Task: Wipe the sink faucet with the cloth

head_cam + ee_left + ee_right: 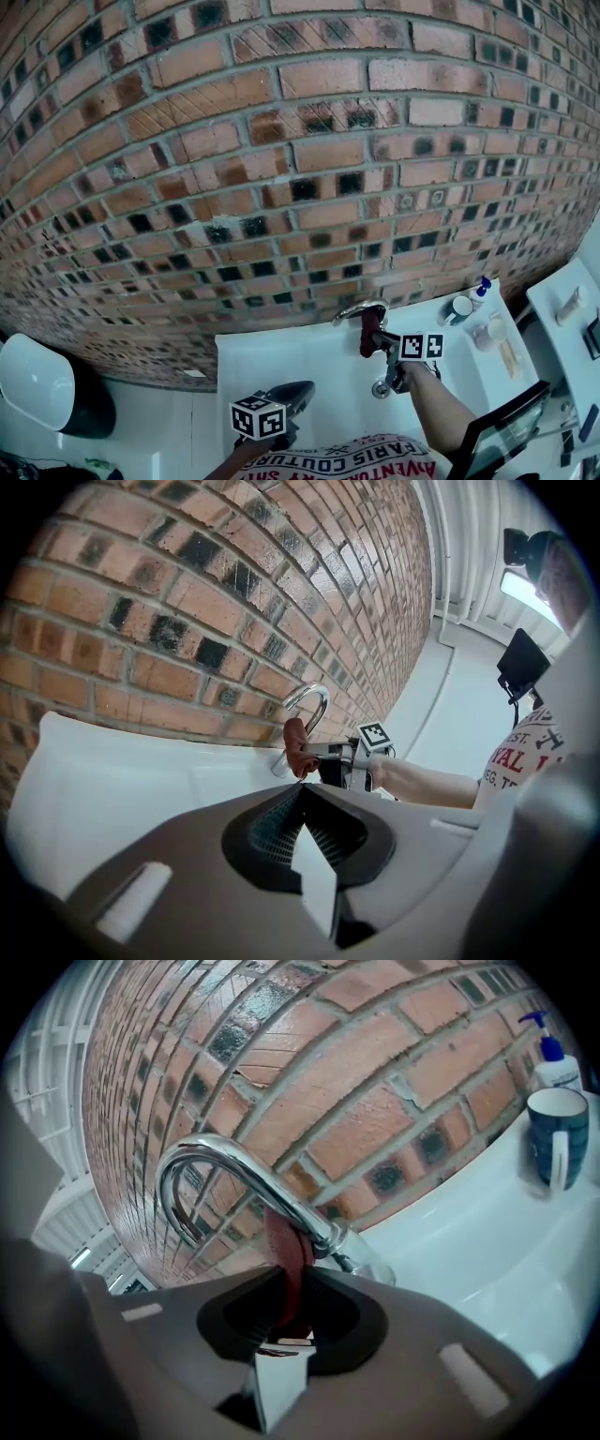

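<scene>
Closest to the lens in the right gripper view, the right gripper (pixel 284 1290) has its two jaws clamped on a dark red cloth (pixel 286 1246), a fold of which stands up from between them. That cloth is pressed against the lower neck of the chrome faucet (pixel 230 1171), just above the base where the curved spout rises and arches over. From the head view the cloth (pixel 368 335) sits right under the faucet's arch (pixel 361 308) at the back rim of the white sink (pixel 272 361), with the right gripper's marker cube (pixel 422 347) just beside it and a bare forearm (pixel 436 408) running back toward the person. The left gripper (pixel 302 791) has its jaws together with nothing between them; it hangs over the sink's near part (pixel 287 397), well apart from the faucet. To the right on the sink ledge stand a dark blue mug (pixel 555 1138) and, near it, a pump bottle (pixel 553 1061). Behind everything rises a brick wall (pixel 281 141)
</scene>
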Demonstrator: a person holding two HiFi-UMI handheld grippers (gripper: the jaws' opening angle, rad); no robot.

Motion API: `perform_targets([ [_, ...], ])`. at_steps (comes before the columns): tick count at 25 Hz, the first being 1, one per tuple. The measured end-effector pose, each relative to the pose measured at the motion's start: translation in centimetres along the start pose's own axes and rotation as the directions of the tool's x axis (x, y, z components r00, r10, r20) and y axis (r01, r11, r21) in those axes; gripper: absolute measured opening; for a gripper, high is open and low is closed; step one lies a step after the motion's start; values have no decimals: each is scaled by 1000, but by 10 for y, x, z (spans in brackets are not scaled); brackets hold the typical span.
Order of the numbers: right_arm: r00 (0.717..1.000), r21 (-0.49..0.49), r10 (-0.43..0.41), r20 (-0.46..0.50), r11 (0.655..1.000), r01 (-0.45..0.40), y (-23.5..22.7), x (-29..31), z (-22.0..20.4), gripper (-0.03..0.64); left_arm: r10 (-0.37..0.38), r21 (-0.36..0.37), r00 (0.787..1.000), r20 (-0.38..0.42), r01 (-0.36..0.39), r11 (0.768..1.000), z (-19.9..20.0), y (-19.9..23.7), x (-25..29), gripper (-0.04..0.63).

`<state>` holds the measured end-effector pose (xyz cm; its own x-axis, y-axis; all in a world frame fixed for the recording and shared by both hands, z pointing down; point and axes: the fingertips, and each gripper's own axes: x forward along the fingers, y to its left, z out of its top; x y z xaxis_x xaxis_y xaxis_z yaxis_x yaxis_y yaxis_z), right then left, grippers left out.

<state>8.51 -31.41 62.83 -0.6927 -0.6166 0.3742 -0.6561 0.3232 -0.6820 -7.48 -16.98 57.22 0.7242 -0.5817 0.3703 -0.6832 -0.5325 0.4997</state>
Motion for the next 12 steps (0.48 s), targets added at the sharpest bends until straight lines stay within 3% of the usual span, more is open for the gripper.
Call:
perform_targets([
  [12, 999, -41, 9, 54, 999, -6, 14, -19, 21, 60, 0, 4, 1000, 4, 0, 1000, 3, -2, -4, 0],
])
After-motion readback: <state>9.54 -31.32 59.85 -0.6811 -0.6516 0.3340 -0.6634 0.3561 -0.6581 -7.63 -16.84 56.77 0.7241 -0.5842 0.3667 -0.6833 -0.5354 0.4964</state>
